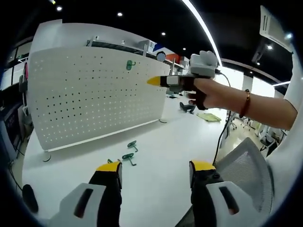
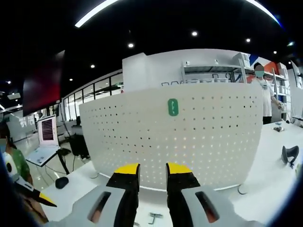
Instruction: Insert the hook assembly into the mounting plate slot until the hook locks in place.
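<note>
In the right gripper view the right hand-held gripper stands released, holding nothing, its jaws apart below a green hook already mounted at upper centre of the white pegboard. In the left gripper view the left hand-held gripper is likewise released, with spare green hooks lying on the white surface at lower centre.

Open air lies between the right gripper and the pegboard. 1 green hook juts from its holes; 2 hooks litter the table.
</note>
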{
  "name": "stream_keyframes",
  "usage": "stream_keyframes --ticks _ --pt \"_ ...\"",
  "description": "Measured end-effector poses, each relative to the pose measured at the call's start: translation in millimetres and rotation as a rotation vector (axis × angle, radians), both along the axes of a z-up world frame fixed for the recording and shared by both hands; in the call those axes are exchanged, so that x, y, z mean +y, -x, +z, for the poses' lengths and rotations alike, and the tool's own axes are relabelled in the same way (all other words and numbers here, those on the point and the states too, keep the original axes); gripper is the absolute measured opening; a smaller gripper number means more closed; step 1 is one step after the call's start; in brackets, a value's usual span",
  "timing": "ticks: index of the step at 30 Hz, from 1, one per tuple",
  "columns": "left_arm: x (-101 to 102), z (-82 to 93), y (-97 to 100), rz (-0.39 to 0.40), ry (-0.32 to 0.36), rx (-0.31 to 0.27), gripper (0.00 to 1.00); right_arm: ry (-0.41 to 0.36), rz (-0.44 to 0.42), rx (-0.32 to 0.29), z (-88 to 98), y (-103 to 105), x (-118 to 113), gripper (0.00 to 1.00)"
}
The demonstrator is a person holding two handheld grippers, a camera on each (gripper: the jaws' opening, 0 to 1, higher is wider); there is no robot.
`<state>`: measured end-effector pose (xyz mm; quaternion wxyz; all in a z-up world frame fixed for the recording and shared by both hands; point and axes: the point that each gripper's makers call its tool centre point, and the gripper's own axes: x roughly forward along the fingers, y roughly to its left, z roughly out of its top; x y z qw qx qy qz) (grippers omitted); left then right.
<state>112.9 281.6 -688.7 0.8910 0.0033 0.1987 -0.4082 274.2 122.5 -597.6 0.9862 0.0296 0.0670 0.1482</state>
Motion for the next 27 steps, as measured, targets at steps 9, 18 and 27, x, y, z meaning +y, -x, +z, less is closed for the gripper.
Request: stream_keyframes --ticks 9,18,27 --pt "-3.7 -9.4 -2.5 -0.017 -0.033 0.02 0.58 0.004 0.027 0.014 -10.3 18.8 0.0 0.23" --pt "-4.4 -16.5 -8.4 -0.012 -0.04 0.041 0.55 0.018 0.069 0.032 -20.5 36.3 8.9 0.23" --pt "-1.9 -23.0 -18.5 0.023 -0.054 0.064 0.5 0.025 0.115 0.062 -36.9 52.0 22.8 0.23"
